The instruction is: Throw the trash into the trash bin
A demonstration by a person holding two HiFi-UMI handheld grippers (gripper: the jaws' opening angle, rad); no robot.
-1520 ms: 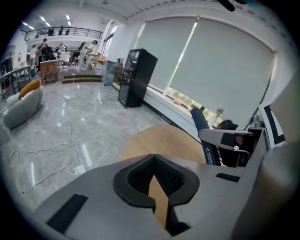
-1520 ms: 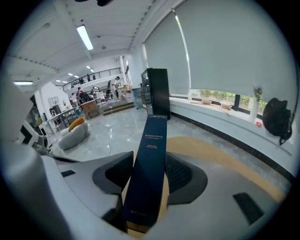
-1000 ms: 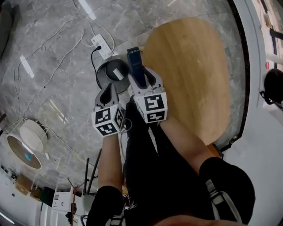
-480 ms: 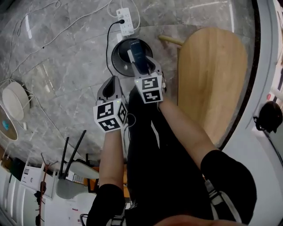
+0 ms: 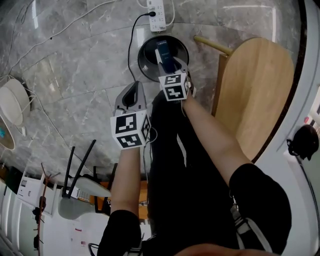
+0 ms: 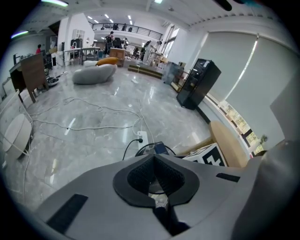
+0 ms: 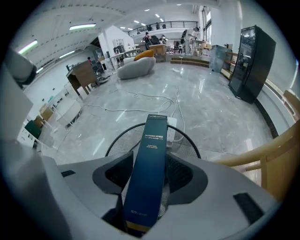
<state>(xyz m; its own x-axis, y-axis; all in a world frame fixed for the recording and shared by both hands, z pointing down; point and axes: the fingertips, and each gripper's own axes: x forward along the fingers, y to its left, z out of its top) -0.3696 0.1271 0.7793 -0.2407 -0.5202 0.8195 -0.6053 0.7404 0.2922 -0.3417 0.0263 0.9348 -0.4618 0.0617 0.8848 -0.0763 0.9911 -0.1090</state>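
A round black mesh trash bin [image 5: 149, 64] stands on the grey marble floor. My right gripper [image 5: 171, 70] is shut on a long dark blue box [image 5: 164, 54] and holds it over the bin's opening. In the right gripper view the box [image 7: 151, 164] runs up between the jaws of the right gripper [image 7: 150, 161], with the bin [image 7: 185, 143] right behind it. My left gripper [image 5: 131, 96] hangs shut and empty, left of the bin and nearer to me. From the left gripper [image 6: 155, 161] view, the bin's rim [image 6: 140, 150] and the box's end [image 6: 161, 148] show just past the jaws.
A white power strip [image 5: 156, 9] with a black cord lies just beyond the bin. A wooden table [image 5: 260, 95] with a slanted wooden leg [image 5: 212, 45] stands to the right. A round white fan [image 5: 12, 102] and loose cables lie at the left.
My right gripper has carried the blue box forward, from beside the bin to over its opening. The left gripper has followed a little, still shut.
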